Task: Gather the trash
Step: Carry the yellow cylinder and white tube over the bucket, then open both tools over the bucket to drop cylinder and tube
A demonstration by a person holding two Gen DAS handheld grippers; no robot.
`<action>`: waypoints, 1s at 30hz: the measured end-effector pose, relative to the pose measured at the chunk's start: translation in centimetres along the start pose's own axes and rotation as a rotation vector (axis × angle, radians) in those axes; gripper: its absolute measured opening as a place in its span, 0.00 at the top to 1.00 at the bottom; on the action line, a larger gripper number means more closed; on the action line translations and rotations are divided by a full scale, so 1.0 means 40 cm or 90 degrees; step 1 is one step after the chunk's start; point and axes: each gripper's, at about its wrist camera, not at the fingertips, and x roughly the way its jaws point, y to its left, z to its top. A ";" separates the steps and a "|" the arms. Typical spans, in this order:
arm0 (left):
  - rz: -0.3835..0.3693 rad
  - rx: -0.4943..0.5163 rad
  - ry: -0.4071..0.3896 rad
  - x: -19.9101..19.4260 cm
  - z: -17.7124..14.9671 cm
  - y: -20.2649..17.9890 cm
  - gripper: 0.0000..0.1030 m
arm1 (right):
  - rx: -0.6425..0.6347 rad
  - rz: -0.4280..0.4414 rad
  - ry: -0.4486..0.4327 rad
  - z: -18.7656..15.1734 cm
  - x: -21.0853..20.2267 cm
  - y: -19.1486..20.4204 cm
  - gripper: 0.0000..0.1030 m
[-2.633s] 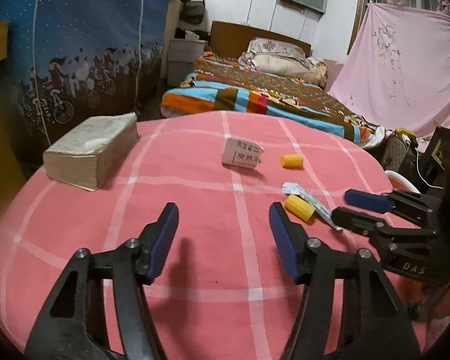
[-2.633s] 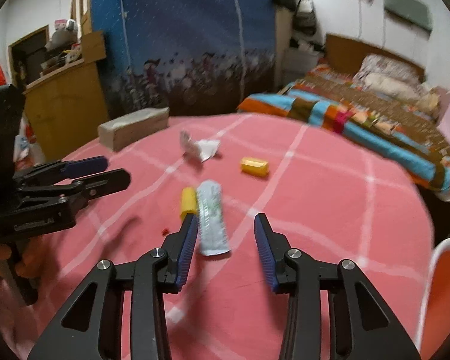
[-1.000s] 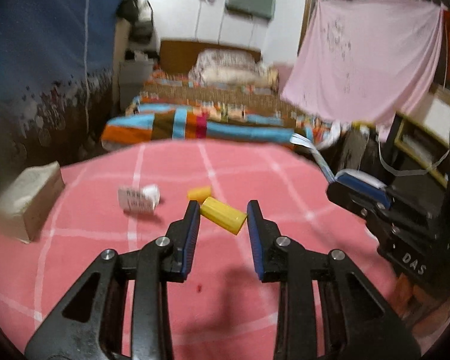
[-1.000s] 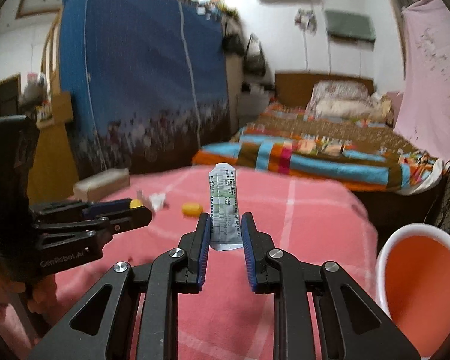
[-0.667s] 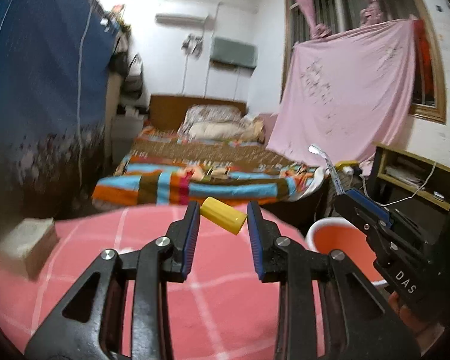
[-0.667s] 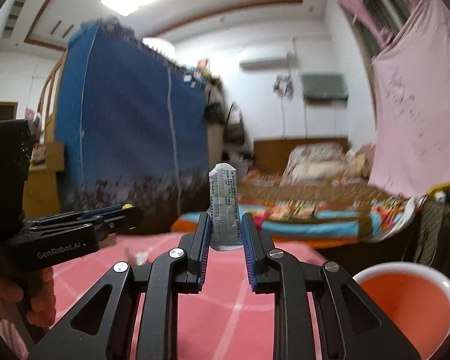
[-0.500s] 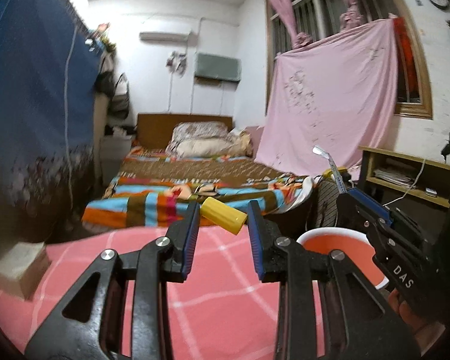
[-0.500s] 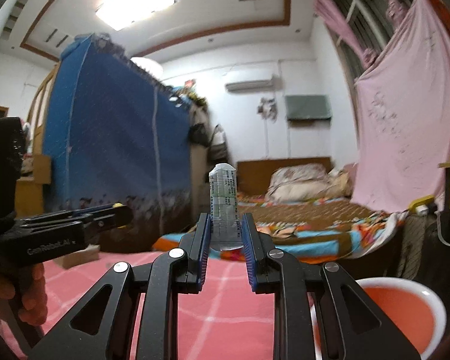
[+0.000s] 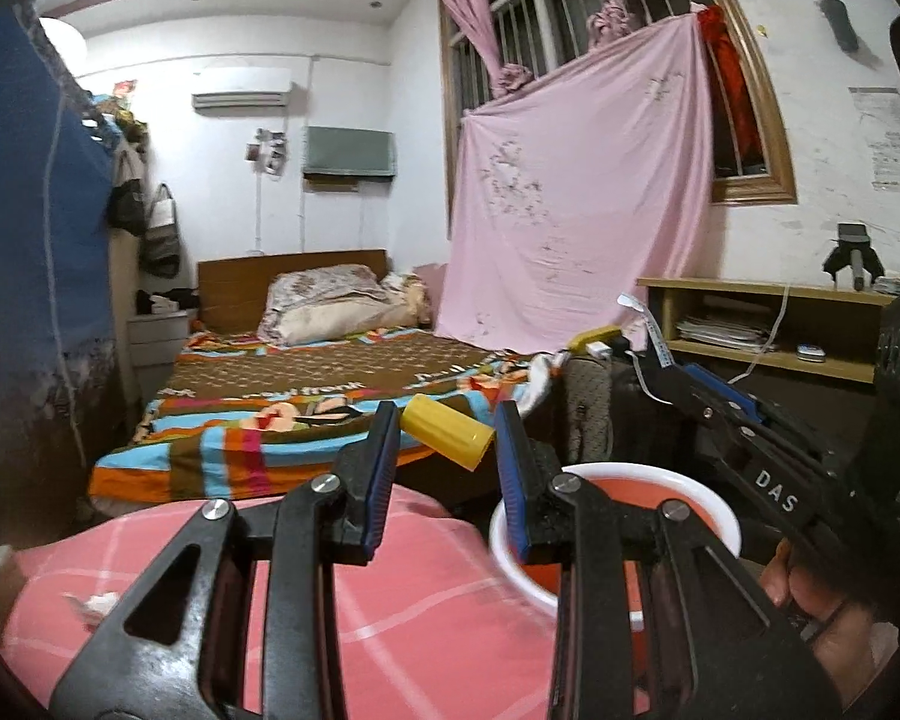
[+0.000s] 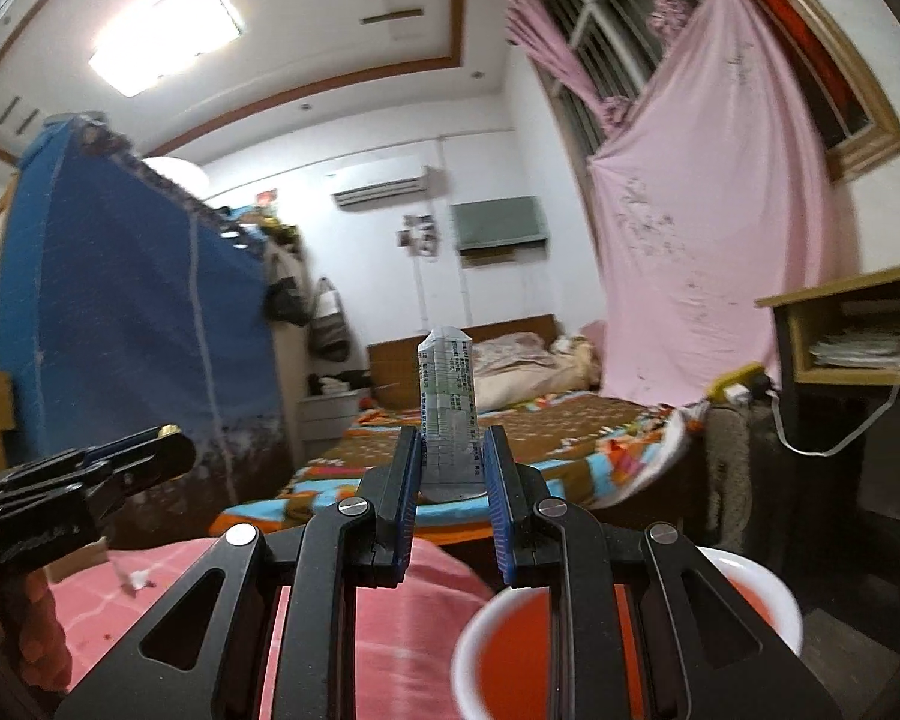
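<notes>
Both lifted higher vs half a sec ago: my left gripper [image 9: 445,441] stayed clamped on the yellow cap [image 9: 448,432], right gripper [image 10: 450,480] clamped on the printed wrapper [image 10: 448,402]. Red bin [image 9: 714,516] came nearer, just off the pink table's [image 9: 426,618] right edge.

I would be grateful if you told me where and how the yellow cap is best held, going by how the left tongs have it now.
Grip the yellow cap across its length, one pad on each end, as the left tongs do now. It is a short cylinder lying tilted between the pads, so its flat ends probably give steadier contact than its round wall. Come from its open sides, level with its middle.
</notes>
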 end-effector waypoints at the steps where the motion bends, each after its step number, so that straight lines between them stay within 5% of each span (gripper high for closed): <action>1: -0.007 -0.001 0.005 0.008 -0.003 -0.006 0.87 | 0.004 -0.007 0.003 0.000 0.002 -0.011 0.81; 18: -0.144 -0.047 0.185 0.192 -0.063 -0.128 0.87 | 0.058 -0.106 0.130 -0.039 0.034 -0.114 0.81; 30: -0.152 -0.115 0.269 0.259 -0.102 -0.138 0.87 | 0.100 -0.125 0.185 -0.059 0.055 -0.153 0.81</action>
